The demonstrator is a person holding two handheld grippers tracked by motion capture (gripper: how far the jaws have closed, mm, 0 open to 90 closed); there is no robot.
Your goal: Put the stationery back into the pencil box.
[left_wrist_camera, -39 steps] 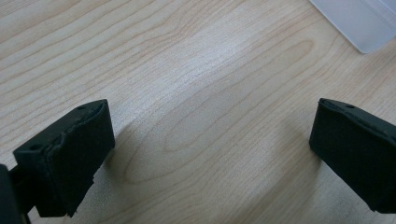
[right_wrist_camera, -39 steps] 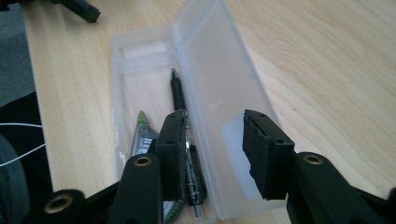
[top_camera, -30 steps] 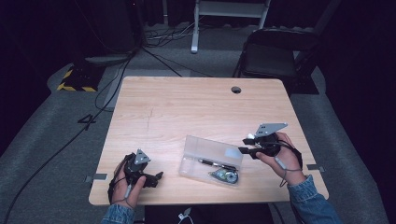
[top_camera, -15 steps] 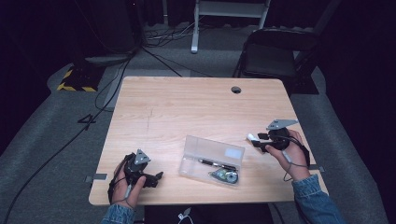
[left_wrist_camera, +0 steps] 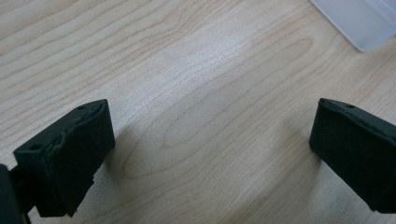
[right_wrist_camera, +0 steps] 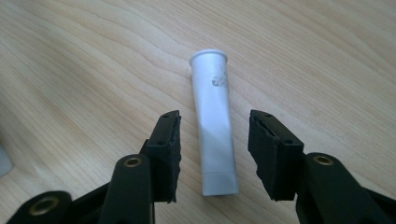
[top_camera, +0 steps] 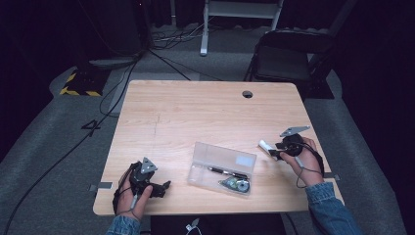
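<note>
Right claw (right_wrist_camera: 214, 154) has dropped away from the case (top_camera: 222, 168) to the desk (top_camera: 195, 117), jaws just opened, tube (right_wrist_camera: 213, 116) lying loose between them; left claw (left_wrist_camera: 210, 154) wide, idle.

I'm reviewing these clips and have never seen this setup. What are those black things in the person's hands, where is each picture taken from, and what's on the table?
A person sits at a wooden table holding a hand-held two-jaw gripper in each hand; there is no robot arm. The high view looks down from above the person's side. The other two pictures come from cameras riding on the grippers, looking along their black jaws. The left gripper rests near the table's front edge, jaws wide open over bare wood. The right gripper has its jaws either side of a small white tube lying on the table, with gaps showing, so nothing is gripped. Between the hands lies a clear plastic case holding a pen and a small round item.
</note>
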